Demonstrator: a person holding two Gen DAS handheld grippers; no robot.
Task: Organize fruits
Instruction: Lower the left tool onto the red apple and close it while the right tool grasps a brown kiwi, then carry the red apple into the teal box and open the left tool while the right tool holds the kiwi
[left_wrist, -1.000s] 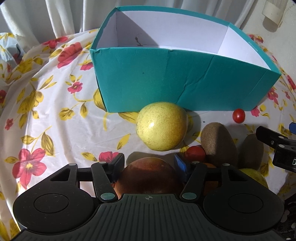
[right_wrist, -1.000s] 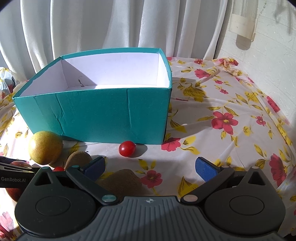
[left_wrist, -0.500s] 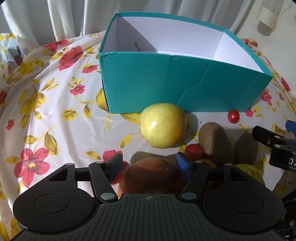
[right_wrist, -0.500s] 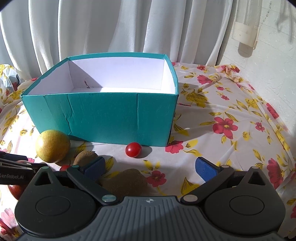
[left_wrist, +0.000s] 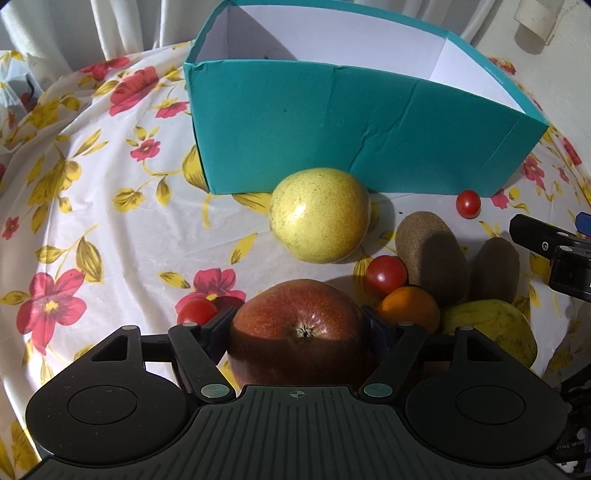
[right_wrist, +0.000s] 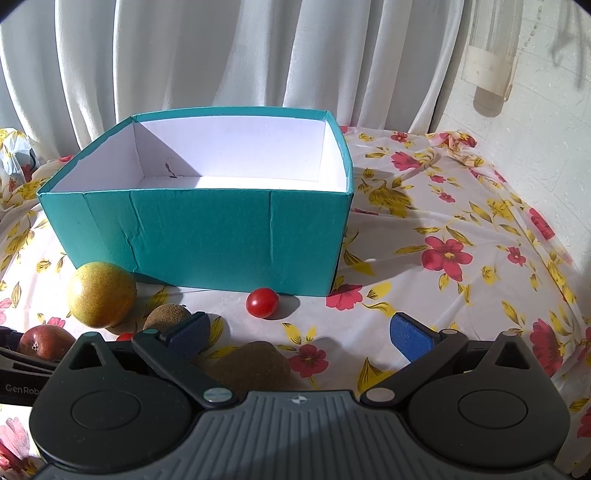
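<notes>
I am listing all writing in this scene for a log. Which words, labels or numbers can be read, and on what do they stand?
"GenRob", cut off by the right gripper's body: on the black left gripper, in the right wrist view.
Small white print at the left wrist view's lower right edge: too blurred to read.

Glossy red pear (left_wrist: 297, 328) with speckled skin, smooth yellow pear (left_wrist: 319, 214) finely freckled, rough matt brown kiwis (left_wrist: 430, 251), shiny cherry tomato (right_wrist: 262, 302), creased teal paper-covered box (right_wrist: 207, 229) with matt white inside, thin wrinkled floral tablecloth (right_wrist: 443, 240), ribbed matt black plastic gripper body (left_wrist: 295, 432)

The left gripper (left_wrist: 297, 325) is clamped on something round; the right gripper (right_wrist: 301, 332) hangs spread wide, holding nothing.
</notes>
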